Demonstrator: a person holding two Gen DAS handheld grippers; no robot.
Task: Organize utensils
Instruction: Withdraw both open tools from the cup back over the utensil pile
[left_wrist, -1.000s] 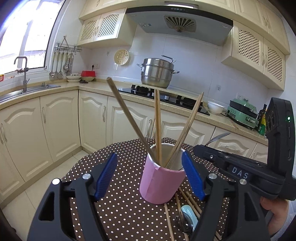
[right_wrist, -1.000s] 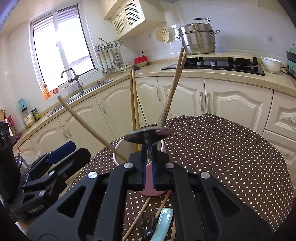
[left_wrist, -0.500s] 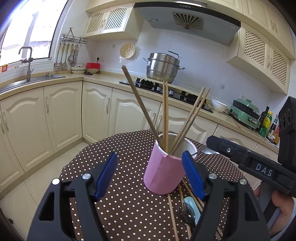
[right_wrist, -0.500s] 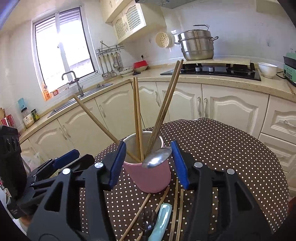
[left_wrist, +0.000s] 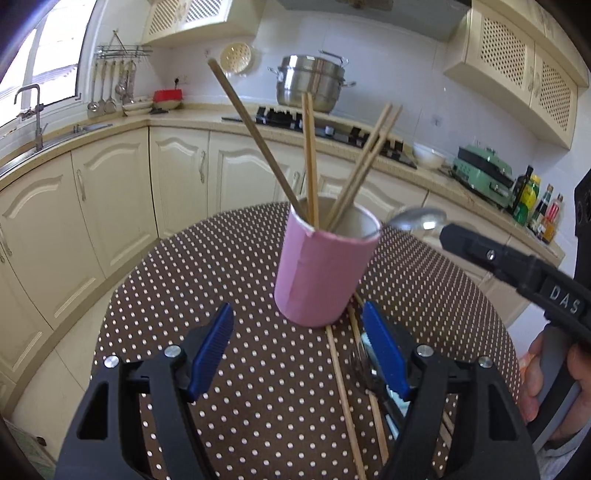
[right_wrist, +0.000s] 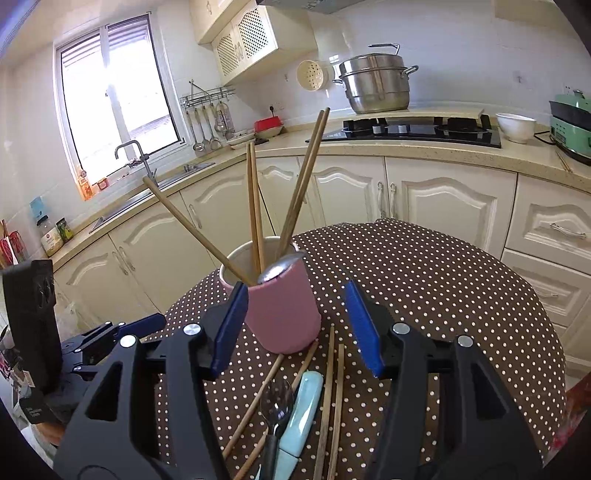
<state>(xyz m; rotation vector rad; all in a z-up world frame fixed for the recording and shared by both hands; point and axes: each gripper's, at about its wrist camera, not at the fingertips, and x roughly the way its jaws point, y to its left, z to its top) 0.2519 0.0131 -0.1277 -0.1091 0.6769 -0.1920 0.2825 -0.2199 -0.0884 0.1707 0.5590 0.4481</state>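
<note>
— How many chopsticks (right_wrist: 255, 206) do we count in the pink cup (right_wrist: 282, 310)?

— Five, plus one metal spoon (right_wrist: 277, 271) resting bowl-up on its rim.

— And on the polka-dot counter (right_wrist: 443, 295)?

— About four loose chopsticks (right_wrist: 327, 398), we think, one dark spoon (right_wrist: 276, 402) and one pale blue handle (right_wrist: 301, 402).

— Our fingers?

— Left gripper (left_wrist: 297, 354) apart, empty; right gripper (right_wrist: 295, 325) opening, empty.

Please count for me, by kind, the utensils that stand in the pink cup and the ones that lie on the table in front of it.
In the pink cup:
chopsticks: 5
metal spoon: 1
On the table, as far as the right wrist view shows:
loose chopsticks: 4
black-handled spoon: 1
light blue-handled utensil, kind unclear: 1
Total: 12
</note>
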